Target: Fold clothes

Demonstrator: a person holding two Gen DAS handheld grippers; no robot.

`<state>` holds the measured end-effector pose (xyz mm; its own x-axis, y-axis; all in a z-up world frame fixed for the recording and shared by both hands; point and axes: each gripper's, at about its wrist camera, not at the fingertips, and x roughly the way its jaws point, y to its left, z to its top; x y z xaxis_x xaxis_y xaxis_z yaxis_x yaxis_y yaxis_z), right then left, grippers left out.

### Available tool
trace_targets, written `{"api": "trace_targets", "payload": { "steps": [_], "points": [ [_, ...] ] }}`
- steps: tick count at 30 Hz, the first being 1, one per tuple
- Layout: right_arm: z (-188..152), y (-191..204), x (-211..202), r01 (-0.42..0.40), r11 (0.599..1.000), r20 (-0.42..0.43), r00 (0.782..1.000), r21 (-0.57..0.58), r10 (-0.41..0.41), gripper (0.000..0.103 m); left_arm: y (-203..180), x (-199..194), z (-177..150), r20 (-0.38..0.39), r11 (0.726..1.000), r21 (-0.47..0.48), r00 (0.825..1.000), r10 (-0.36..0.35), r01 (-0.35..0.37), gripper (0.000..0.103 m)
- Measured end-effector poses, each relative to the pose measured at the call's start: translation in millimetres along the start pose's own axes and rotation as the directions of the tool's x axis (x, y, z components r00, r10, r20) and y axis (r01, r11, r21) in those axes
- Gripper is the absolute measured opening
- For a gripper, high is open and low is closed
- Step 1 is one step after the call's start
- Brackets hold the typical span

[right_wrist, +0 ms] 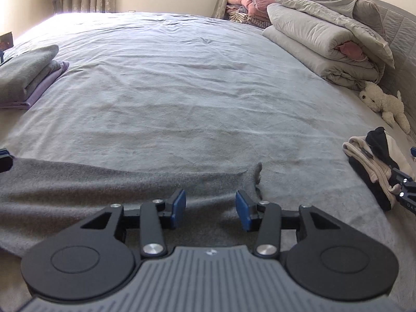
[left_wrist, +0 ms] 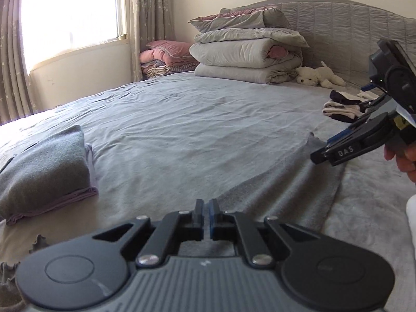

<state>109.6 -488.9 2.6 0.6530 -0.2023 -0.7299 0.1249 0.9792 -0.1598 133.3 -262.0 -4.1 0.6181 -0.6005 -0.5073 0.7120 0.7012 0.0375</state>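
A dark grey cloth (right_wrist: 124, 189) lies spread on the bed's near side, with one corner (right_wrist: 257, 171) sticking up. In the left wrist view the same cloth (left_wrist: 273, 176) runs as a ridge from my left gripper (left_wrist: 206, 206), whose jaws are shut on its near edge. My right gripper (right_wrist: 210, 209) hovers just over the cloth near that corner, open, with nothing between its blue pads. From the left wrist view the right gripper (left_wrist: 338, 131) shows at the right, held by a person's hand (left_wrist: 405, 161).
A folded grey and lilac stack (left_wrist: 49, 166) sits at the left. Folded quilts (left_wrist: 247, 49) and a white plush dog (left_wrist: 319, 76) lie by the headboard. A small pile of dark and cream clothes (right_wrist: 371, 163) rests at the right. The grey bedsheet (right_wrist: 182, 83) stretches ahead.
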Motion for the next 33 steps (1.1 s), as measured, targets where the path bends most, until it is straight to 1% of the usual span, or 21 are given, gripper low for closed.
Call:
{"api": "trace_targets", "payload": {
  "steps": [1, 3, 4, 7, 9, 11, 13, 15, 16, 18, 19, 20, 21, 23, 25, 26, 27, 28, 30, 31, 33],
  "points": [
    [-2.3, 4.9, -3.6, -0.031, 0.999, -0.017, 0.999, -0.025, 0.030, 0.046, -6.3, -3.6, 0.7, 0.005, 0.997, 0.005, 0.997, -0.071, 0.071, 0.004],
    [-8.0, 12.4, -11.4, -0.073, 0.993, -0.032, 0.997, -0.091, 0.071, 0.046, -21.3, -6.3, -1.2, -0.013, 0.987, 0.060, 0.989, -0.147, 0.148, 0.005],
    [-11.8, 14.3, -15.0, -0.085, 0.988, -0.037, 0.996, -0.130, 0.081, 0.046, -30.5, -6.5, -4.2, -0.024, 0.980, 0.103, 0.985, -0.170, 0.171, 0.006],
    [-26.3, 17.9, -22.2, -0.122, 0.960, -0.058, 0.992, -0.253, 0.111, 0.046, -49.4, -1.2, -14.2, -0.078, 0.956, 0.197, 0.976, -0.204, 0.216, 0.008],
    [-37.6, 19.1, -23.1, -0.142, 0.933, -0.075, 0.989, -0.332, 0.124, 0.046, -56.2, 2.9, -20.2, -0.094, 0.947, 0.229, 0.974, -0.207, 0.224, 0.008],
    [-43.1, 20.1, -19.4, -0.139, 0.920, -0.063, 0.990, -0.366, 0.125, 0.046, -62.4, 5.8, -24.9, -0.096, 0.940, 0.260, 0.975, -0.200, 0.219, 0.008],
    [-45.9, 20.4, -15.7, -0.135, 0.914, -0.042, 0.991, -0.384, 0.128, 0.046, -65.5, 7.4, -24.6, -0.091, 0.940, 0.273, 0.978, -0.186, 0.204, 0.008],
    [-44.8, 19.4, -12.6, -0.131, 0.912, -0.014, 0.991, -0.388, 0.136, 0.042, -66.7, 6.7, -22.6, -0.093, 0.940, 0.269, 0.977, -0.190, 0.209, 0.008],
    [-44.7, 19.2, -10.7, -0.132, 0.910, -0.010, 0.990, -0.394, 0.140, 0.036, -66.8, 5.4, -21.4, -0.096, 0.939, 0.264, 0.975, -0.201, 0.220, 0.008],
    [-44.5, 18.4, -8.9, -0.155, 0.907, -0.016, 0.987, -0.393, 0.162, 0.020, -67.0, 1.2, -20.6, -0.107, 0.931, 0.263, 0.967, -0.233, 0.254, 0.010],
    [-44.9, 18.5, -9.5, -0.163, 0.905, -0.021, 0.985, -0.394, 0.169, 0.006, -68.5, -0.5, -21.3, -0.109, 0.928, 0.275, 0.967, -0.229, 0.250, 0.012],
    [-45.3, 18.9, -10.5, -0.162, 0.902, -0.023, 0.986, -0.399, 0.167, 0.002, -69.8, -1.1, -22.1, -0.103, 0.929, 0.290, 0.972, -0.210, 0.231, 0.020],
    [-45.7, 19.2, -11.7, -0.157, 0.900, -0.022, 0.986, -0.407, 0.163, 0.002, -70.9, -1.5, -22.7, -0.096, 0.929, 0.303, 0.977, -0.193, 0.213, 0.029],
    [-45.5, 16.4, -16.0, -0.161, 0.901, -0.019, 0.986, -0.402, 0.168, 0.000, -71.7, -0.7, -22.6, -0.087, 0.930, 0.317, 0.982, -0.167, 0.187, 0.033],
    [-44.5, 12.2, -20.8, -0.157, 0.905, -0.007, 0.986, -0.395, 0.168, 0.000, -70.9, 2.1, -22.2, -0.107, 0.934, 0.309, 0.983, -0.153, 0.179, 0.033],
    [-43.8, 9.8, -22.2, -0.153, 0.907, -0.005, 0.986, -0.391, 0.164, 0.000, -70.6, 3.4, -22.0, -0.116, 0.936, 0.304, 0.982, -0.146, 0.175, 0.029],
    [-43.1, 7.2, -23.0, -0.151, 0.910, -0.005, 0.987, -0.387, 0.161, 0.000, -70.4, 4.0, -22.0, -0.121, 0.938, 0.295, 0.981, -0.151, 0.181, 0.013],
    [-42.6, 5.1, -23.3, -0.148, 0.912, -0.008, 0.988, -0.383, 0.157, 0.000, -70.4, 4.5, -22.0, -0.126, 0.940, 0.286, 0.980, -0.154, 0.184, 0.005],
    [-43.2, 2.1, -22.9, -0.141, 0.914, -0.018, 0.989, -0.381, 0.145, 0.000, -71.4, 2.0, -20.5, -0.110, 0.947, 0.274, 0.984, -0.142, 0.167, 0.003],
    [-43.6, 0.6, -23.4, -0.138, 0.915, -0.019, 0.990, -0.379, 0.141, 0.000, -70.4, -0.1, -19.6, -0.101, 0.950, 0.260, 0.983, -0.153, 0.175, 0.003],
    [-44.4, -2.3, -25.1, -0.138, 0.919, -0.016, 0.990, -0.368, 0.142, 0.000, -65.1, -2.7, -18.5, -0.113, 0.953, 0.203, 0.973, -0.203, 0.223, 0.003]
  ]
}}
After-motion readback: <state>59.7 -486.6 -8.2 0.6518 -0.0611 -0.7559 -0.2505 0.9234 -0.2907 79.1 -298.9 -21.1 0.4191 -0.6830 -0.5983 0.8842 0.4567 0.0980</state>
